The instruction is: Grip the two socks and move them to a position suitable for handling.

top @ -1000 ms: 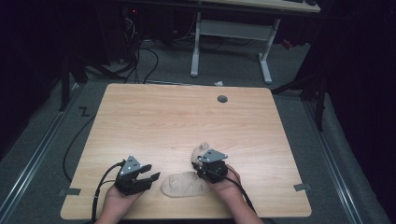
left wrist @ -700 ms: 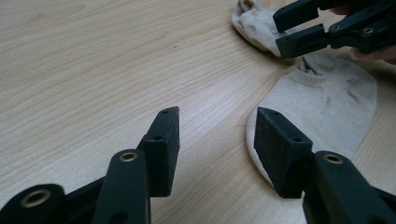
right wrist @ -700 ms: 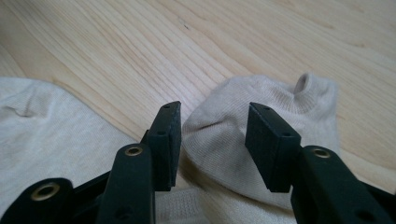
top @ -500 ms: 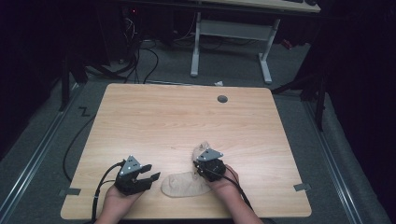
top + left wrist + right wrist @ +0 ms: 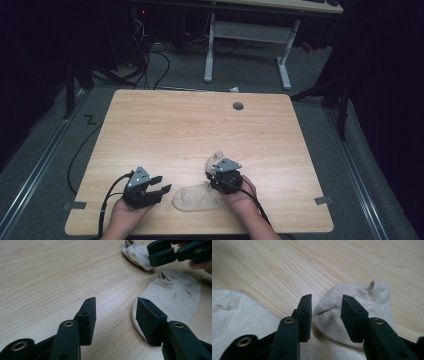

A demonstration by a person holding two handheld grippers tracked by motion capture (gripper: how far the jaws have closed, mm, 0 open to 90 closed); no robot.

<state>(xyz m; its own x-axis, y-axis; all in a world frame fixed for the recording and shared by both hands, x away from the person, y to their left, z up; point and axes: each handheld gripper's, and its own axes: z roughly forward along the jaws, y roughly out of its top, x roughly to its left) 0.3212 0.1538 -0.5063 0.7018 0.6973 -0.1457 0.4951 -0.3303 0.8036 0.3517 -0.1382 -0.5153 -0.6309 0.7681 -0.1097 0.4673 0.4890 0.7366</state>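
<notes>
Socks lie near the front edge of the wooden table [image 5: 200, 125]: a flat beige sock [image 5: 197, 196] between the two hands, and a second, bunched beige sock [image 5: 216, 161] just behind the right gripper [image 5: 216, 172]. Over the last second little has changed; the right gripper has edged slightly toward the bunched sock, while the left gripper [image 5: 162, 186] has stayed put beside the flat sock's toe. Both grippers' fingers stand moderately apart, holding nothing. In the right gripper view the bunched sock [image 5: 352, 312] sits between the open fingers, so a grasp of it looks imminent.
</notes>
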